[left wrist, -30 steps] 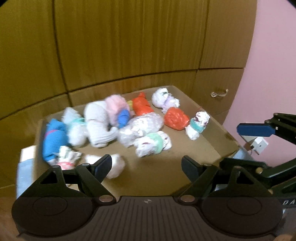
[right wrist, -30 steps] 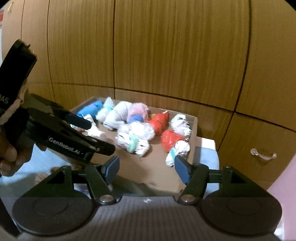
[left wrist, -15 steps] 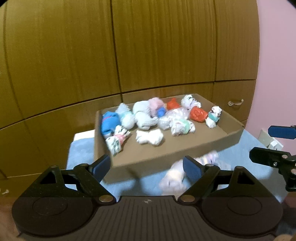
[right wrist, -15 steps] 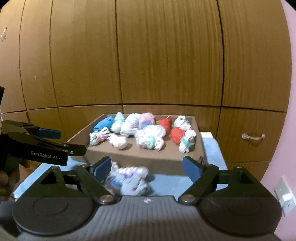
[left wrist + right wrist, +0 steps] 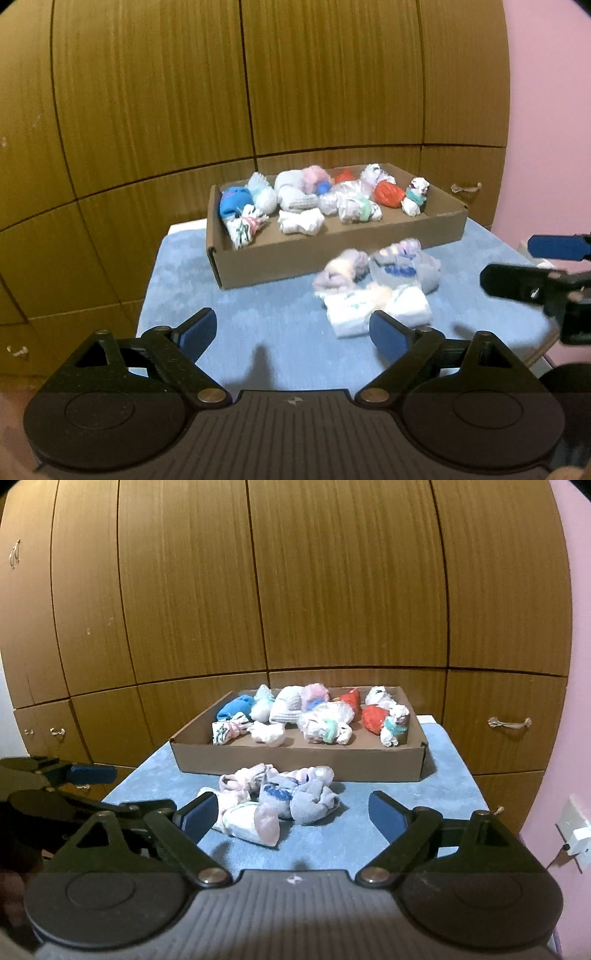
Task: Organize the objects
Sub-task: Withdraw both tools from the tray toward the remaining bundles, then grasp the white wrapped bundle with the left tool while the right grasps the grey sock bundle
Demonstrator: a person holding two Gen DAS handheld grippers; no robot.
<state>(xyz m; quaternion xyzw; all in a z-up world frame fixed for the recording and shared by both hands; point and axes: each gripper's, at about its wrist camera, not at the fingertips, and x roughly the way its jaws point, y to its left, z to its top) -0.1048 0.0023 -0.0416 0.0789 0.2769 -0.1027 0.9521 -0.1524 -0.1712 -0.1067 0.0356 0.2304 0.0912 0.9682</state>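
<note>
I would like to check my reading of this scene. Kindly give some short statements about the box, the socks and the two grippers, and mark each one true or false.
1. The cardboard box holds many rolled socks. True.
2. A pile of loose socks lies on the blue cloth in front of the box. True.
3. The pile lies inside the box. False: it is outside, near the front wall.
4. The right gripper grips a sock. False: its jaws are opening, nothing pressed between them.
5. The left gripper is shut. False: its jaws are opening and empty.
</note>
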